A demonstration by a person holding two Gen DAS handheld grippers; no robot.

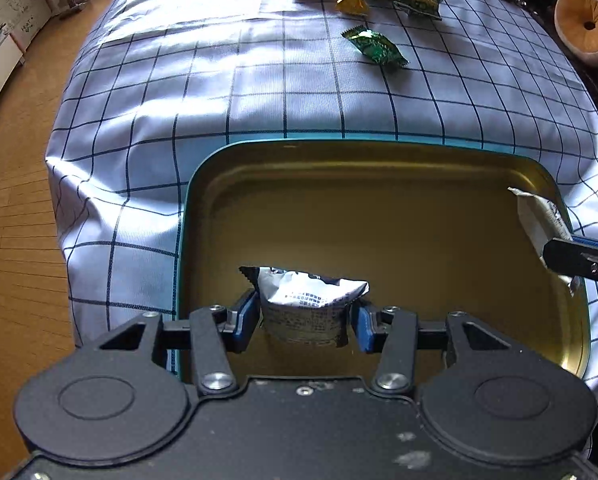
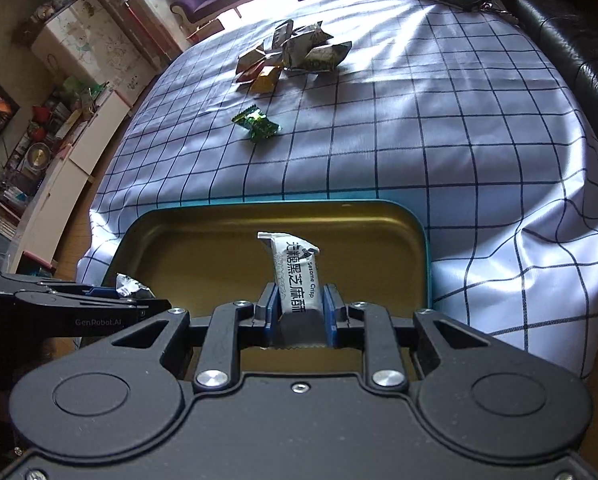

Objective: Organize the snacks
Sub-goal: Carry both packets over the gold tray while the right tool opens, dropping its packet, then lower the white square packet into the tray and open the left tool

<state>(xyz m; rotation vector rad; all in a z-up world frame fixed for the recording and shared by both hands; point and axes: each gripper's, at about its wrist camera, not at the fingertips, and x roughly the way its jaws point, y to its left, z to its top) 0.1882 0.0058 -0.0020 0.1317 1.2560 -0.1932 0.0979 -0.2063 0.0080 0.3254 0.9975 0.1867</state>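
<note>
While both grippers hang over the shallow gold-lined metal tin with a teal rim [image 1: 379,152], each carries a snack, so the risk lies in the release. The left gripper [image 1: 305,316] has its blue pads pressed against a crumpled silver-and-black foil packet [image 1: 311,300], which is held above the tin's near-left part. The right gripper [image 2: 301,314] clamps a slim white sesame-crisp bar wrapper with black lettering [image 2: 297,272] at its lower end, with the rest sticking up and leaning slightly left over the tin's middle.

Because the bar is gripped low and stands tall, it may tip as the jaws part and fall across the rim rather than flat on the floor. The foil packet is squashed and slippery-looking; it could cling to one pad or spring sideways when freed. The two tools are close together over one tin, so opening both at once risks a knock.

Further off on the blue-checked white tablecloth [image 2: 419,128], a lone green-foil candy [image 2: 257,124] and a heap of mixed wrapped snacks [image 2: 295,56] still wait to be collected.
</note>
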